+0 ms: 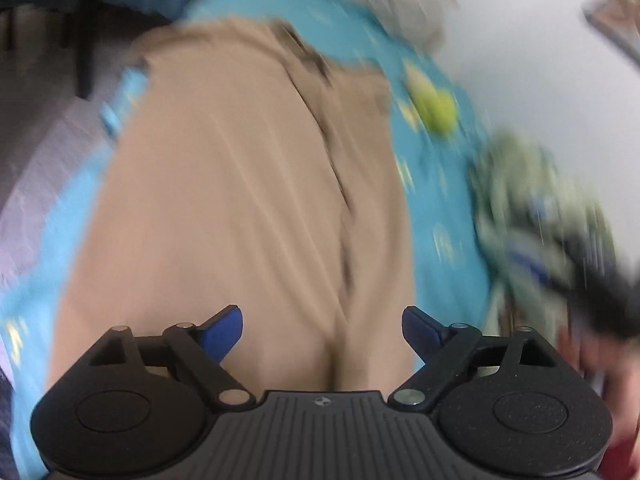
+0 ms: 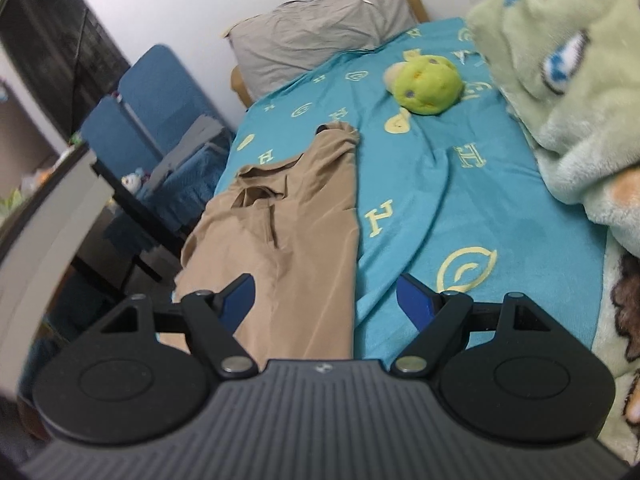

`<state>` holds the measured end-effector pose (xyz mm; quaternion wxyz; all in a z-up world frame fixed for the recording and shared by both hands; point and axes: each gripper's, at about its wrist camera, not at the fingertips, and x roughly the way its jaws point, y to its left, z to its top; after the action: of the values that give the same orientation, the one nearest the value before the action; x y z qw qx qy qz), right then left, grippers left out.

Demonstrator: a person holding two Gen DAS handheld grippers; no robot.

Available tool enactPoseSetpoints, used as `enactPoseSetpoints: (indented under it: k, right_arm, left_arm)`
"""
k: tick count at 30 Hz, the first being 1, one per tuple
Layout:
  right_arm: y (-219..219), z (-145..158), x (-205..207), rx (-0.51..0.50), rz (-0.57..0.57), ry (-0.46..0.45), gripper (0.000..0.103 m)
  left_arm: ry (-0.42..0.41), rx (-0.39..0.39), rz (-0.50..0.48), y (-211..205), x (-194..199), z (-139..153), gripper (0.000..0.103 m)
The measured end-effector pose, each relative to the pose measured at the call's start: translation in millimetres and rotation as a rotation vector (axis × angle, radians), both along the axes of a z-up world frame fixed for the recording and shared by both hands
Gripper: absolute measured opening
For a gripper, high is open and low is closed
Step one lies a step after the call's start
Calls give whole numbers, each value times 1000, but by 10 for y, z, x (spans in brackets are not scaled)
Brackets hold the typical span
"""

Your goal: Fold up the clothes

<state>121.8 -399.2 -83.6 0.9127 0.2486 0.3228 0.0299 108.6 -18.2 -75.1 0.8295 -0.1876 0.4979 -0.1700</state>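
Observation:
A tan garment (image 2: 280, 240) lies lengthwise along the left side of a bed with a turquoise patterned sheet (image 2: 440, 200); its collar end points toward the pillow. In the blurred left wrist view the same tan garment (image 1: 240, 200) fills the middle. My left gripper (image 1: 322, 332) hovers open just above its near part, nothing between the blue pads. My right gripper (image 2: 325, 300) is open too, above the garment's near right edge, with the left pad over the cloth and the right pad over the sheet.
A green plush toy (image 2: 426, 84) lies on the sheet near a grey pillow (image 2: 320, 36). A pale green fleece blanket (image 2: 568, 92) is piled on the right. Blue chairs (image 2: 152, 112) and a dark table stand left of the bed.

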Motion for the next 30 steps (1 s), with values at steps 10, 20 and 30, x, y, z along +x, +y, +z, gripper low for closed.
enactPoseSetpoints:
  k: [10, 20, 30]
  right_arm:
    - [256, -170, 339, -44, 26, 69, 81]
    - [458, -482, 887, 3, 66, 170, 80]
    - [521, -533, 944, 20, 70, 193, 80]
  left_arm:
    - [45, -171, 493, 1261, 1872, -805, 94]
    - [64, -377, 715, 2064, 2848, -1601, 82]
    - [-140, -141, 595, 1870, 3171, -1140, 3]
